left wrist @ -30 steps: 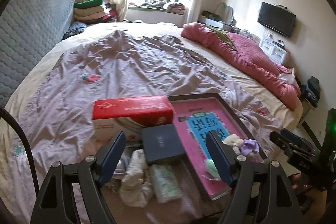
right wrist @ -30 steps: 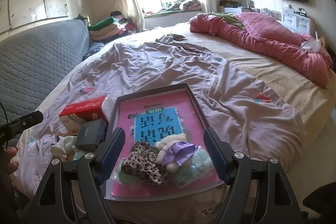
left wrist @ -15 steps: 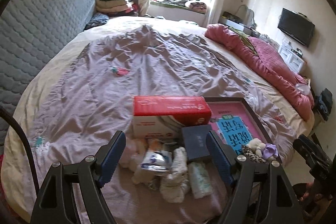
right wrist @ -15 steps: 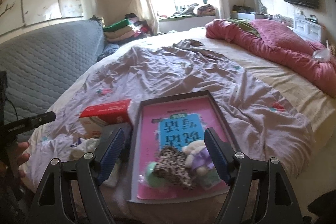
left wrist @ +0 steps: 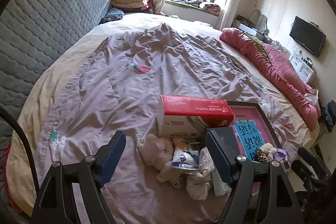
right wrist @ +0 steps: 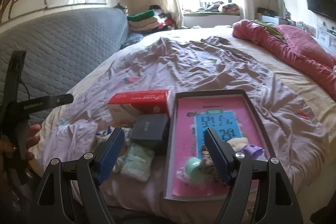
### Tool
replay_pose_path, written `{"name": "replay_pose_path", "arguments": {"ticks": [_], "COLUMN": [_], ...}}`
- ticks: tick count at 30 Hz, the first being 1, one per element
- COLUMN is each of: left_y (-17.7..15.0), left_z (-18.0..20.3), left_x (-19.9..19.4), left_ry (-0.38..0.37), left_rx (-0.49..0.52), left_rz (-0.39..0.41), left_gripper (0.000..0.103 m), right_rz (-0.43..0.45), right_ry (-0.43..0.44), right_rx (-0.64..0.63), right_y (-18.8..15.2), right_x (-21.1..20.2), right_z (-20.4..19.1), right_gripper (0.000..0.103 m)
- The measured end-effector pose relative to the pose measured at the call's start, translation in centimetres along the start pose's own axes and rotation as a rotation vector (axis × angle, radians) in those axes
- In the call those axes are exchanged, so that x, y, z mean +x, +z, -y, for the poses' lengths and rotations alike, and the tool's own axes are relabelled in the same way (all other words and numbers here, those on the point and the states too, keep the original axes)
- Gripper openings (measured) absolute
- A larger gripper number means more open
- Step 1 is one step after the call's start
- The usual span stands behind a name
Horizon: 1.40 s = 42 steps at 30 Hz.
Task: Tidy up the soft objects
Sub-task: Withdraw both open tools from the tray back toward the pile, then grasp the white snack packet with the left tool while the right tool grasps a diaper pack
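Left gripper (left wrist: pixel 166 156) jaws apart, empty, over wrinkled mauve bedsheet (left wrist: pixel 126 85); its view alone shows pale pink plush toy (left wrist: pixel 154 147) in the soft pile just in front of red-and-white carton (left wrist: pixel 195 117); right gripper (right wrist: pixel 164 152) jaws apart, empty; its view alone shows mint-green soft ball (right wrist: pixel 194 167) on pink-lined dark-rimmed tray (right wrist: pixel 212 92), beside navy flat box (right wrist: pixel 150 127).

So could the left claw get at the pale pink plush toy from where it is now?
Probably yes. The left claw is open and holds nothing, and the pale pink plush toy lies between its fingers on top of the pile, uncovered. The red and white box stands behind it, out of the way.
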<state>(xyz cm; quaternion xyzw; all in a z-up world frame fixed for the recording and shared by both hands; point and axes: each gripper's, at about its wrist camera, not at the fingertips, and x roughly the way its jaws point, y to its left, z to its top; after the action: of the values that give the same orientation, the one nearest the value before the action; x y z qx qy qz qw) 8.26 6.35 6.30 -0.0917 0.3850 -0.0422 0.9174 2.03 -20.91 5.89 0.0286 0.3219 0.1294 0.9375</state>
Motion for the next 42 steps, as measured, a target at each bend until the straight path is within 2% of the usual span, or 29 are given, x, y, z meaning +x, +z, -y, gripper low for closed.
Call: {"name": "replay_pose_path", "arguments": {"ticks": [3, 14, 26, 35, 42], "left_y": [-0.1, -1.3, -2.1, -2.6, -3.0], "left_z": [-0.4, -1.0, 0.1, 0.9, 1.4], "left_x": [0.3, 2.4, 3.6, 4.2, 4.9], "left_ry": [0.003, 0.001, -0.006, 0.007, -0.01], "left_rx": [-0.005, 0.005, 0.041, 0.063, 0.056], "left_rz": [-0.016, -0.088, -0.13, -0.141, -0.151], "left_gripper": [0.078, 0.078, 0.078, 0.078, 0.078], "right_rz": [-0.036, -0.124, -0.193, -0.209, -0.228], "right_ry": [0.04, 0.06, 0.048, 0.051, 0.05], "right_rx": [-0.007, -0.107, -0.147, -0.161, -0.167], "right_y": [-0.7, -3.1, -4.8, -5.3, -5.7], "right_x": [0.9, 3.6, 6.2, 7.4, 8.5], "right_z": [-1.3, -4.8, -5.4, -5.7, -5.5], "right_gripper": [0.079, 0.079, 0.08, 0.08, 0.08]}}
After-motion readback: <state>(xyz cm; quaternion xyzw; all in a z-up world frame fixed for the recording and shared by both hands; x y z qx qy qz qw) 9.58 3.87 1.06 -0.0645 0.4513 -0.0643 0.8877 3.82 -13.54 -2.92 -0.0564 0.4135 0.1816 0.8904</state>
